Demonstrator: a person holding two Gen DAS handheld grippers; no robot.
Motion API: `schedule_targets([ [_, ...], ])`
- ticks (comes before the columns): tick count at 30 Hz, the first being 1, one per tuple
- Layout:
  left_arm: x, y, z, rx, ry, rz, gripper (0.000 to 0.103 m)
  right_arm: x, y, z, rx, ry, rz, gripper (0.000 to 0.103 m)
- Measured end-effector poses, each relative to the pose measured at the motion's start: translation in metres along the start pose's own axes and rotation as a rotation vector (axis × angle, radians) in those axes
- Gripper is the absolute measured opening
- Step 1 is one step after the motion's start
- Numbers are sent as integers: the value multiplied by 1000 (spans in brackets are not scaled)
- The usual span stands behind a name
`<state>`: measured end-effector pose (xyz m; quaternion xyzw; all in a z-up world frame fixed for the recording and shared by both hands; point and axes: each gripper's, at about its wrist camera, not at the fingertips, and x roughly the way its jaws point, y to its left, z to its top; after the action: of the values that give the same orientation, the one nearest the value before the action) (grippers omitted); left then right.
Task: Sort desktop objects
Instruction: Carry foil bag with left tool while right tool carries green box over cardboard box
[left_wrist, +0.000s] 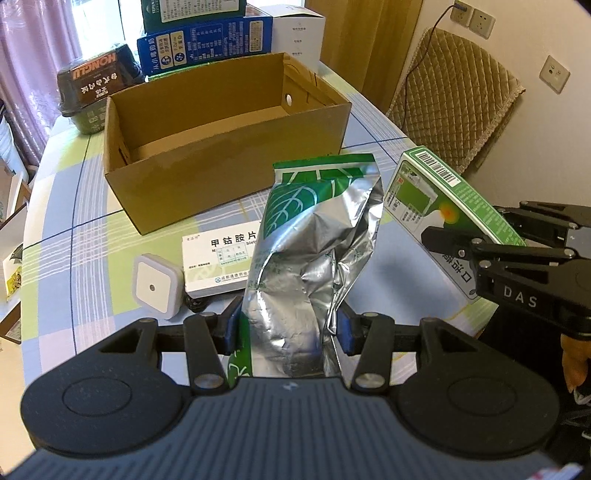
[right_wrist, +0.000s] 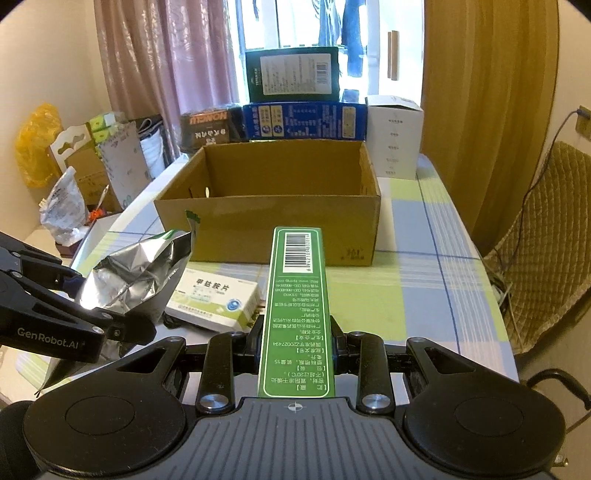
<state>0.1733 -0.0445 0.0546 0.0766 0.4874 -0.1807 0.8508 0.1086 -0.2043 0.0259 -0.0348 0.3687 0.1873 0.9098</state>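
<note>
The left hand-held gripper (left_wrist: 288, 328) is clamped on a crumpled silver and green foil bag (left_wrist: 314, 236), holding it upright above the checked tabletop (left_wrist: 62, 206). The right hand-held gripper (right_wrist: 296, 349) grips a long green box (right_wrist: 297, 306) by its sides, the barcode end pointing forward; in the left wrist view that same box sits tilted just to the right of the bag. Ahead of both stands an open cardboard box (left_wrist: 207, 147), its inside bare as far as can be seen. On the tabletop between the bag and the cardboard box lies a white medicine box (left_wrist: 221, 258), with a small square white night light (left_wrist: 155, 288) just beside it on the left. Several cartons (right_wrist: 304, 120) are stacked behind the cardboard box.
</note>
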Motion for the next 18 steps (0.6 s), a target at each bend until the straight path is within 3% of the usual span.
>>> schedule_targets([
  [11, -6, 15, 14, -12, -6, 14, 44, 6, 5, 13, -21, -10, 7, 28],
  [18, -4, 38, 37, -33, -15, 30, 44, 19, 2, 42, -37, -26, 14, 28],
])
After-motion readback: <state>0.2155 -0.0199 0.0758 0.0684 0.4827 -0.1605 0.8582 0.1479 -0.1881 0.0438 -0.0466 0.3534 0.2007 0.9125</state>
